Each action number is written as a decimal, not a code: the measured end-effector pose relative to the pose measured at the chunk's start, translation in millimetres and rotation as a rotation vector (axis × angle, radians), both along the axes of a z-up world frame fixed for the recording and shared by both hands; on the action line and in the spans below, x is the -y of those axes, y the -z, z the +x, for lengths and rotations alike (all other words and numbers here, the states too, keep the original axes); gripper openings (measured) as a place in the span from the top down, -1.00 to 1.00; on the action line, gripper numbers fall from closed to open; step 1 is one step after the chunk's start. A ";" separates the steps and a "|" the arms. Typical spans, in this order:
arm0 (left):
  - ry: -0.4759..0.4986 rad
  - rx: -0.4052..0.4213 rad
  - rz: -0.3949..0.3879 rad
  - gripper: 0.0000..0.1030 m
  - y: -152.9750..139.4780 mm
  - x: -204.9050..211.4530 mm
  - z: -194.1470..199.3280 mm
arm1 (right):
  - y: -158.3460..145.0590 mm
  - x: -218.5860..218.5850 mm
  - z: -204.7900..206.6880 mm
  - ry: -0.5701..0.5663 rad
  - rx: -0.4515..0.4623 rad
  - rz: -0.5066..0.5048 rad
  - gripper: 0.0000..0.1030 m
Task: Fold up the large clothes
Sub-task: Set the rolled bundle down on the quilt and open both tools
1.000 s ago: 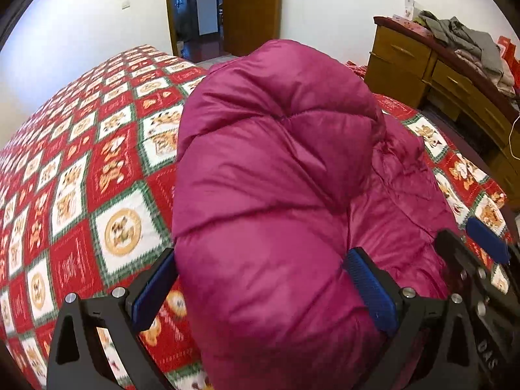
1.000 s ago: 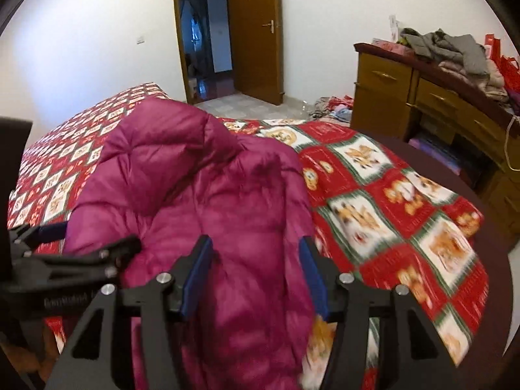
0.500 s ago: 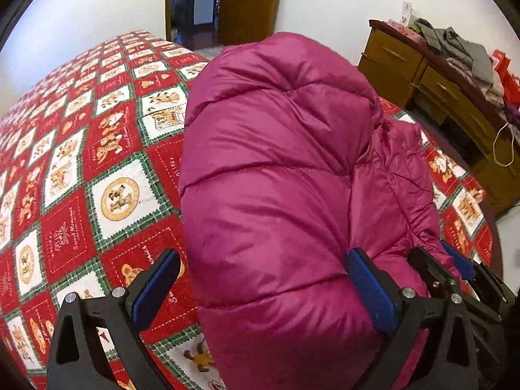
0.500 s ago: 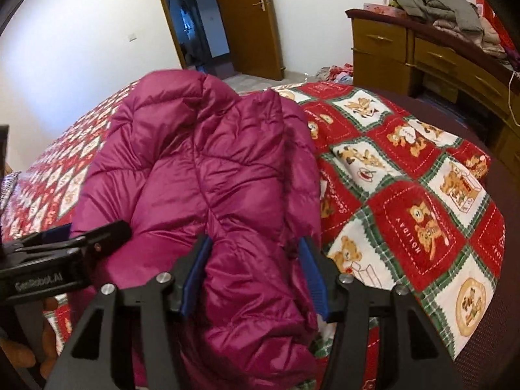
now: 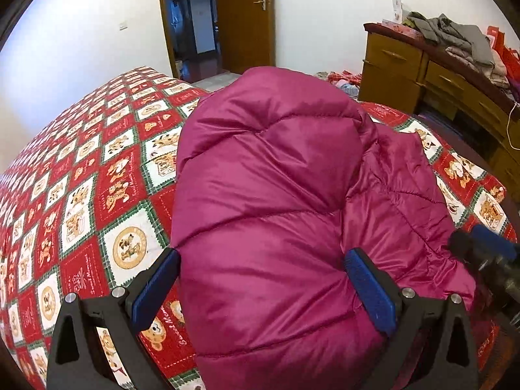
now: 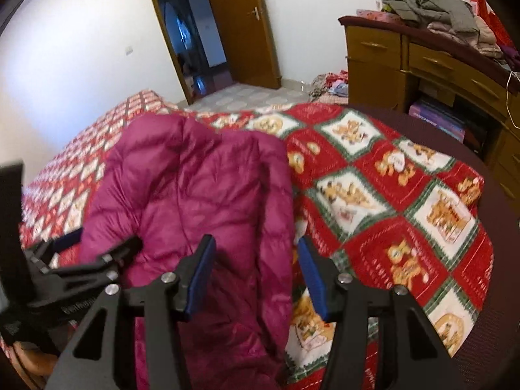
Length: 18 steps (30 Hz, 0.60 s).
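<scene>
A magenta quilted down jacket (image 5: pixel 276 195) lies bunched on the bed, also in the right wrist view (image 6: pixel 195 201). My left gripper (image 5: pixel 260 279) is open, its blue pads on either side of the jacket's puffy near end, not pinching it. My right gripper (image 6: pixel 255 269) is open over the jacket's right edge; the fabric lies between and below its pads. The right gripper shows at the right edge of the left wrist view (image 5: pixel 487 253); the left gripper shows at the left of the right wrist view (image 6: pixel 65 260).
The bed has a red, white and green patchwork quilt (image 5: pixel 81 195). A wooden dresser (image 6: pixel 422 65) piled with clothes (image 6: pixel 438 9) stands at the right. An open door (image 6: pixel 240 22) and clothes on the floor (image 6: pixel 328 84) are beyond the bed.
Both grippers have pulled back and tilted up, so the jacket looks smaller and more of the room shows. The jaws stay open. The jacket has settled slightly.
</scene>
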State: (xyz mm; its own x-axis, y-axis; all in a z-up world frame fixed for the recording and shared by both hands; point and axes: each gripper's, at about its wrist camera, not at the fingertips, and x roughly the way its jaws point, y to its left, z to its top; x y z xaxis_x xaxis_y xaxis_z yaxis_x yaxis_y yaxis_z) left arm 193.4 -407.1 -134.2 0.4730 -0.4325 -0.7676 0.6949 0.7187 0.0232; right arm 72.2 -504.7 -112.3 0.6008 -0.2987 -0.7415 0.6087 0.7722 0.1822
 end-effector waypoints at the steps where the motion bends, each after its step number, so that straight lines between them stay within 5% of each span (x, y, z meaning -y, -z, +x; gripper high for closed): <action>1: 0.004 -0.001 0.003 -0.98 -0.3 -0.5 -0.3 | 3.1 -2.4 -1.2 -0.002 -0.010 -0.001 -0.09; 10: -0.007 0.027 0.008 -0.98 -7.5 -11.5 -15.9 | -2.4 -15.3 -22.2 -0.008 0.002 -0.012 -0.09; 18: 0.011 0.074 -0.070 -0.98 -12.2 -37.9 -44.6 | -11.3 -43.9 -51.8 -0.028 0.000 -0.089 -0.09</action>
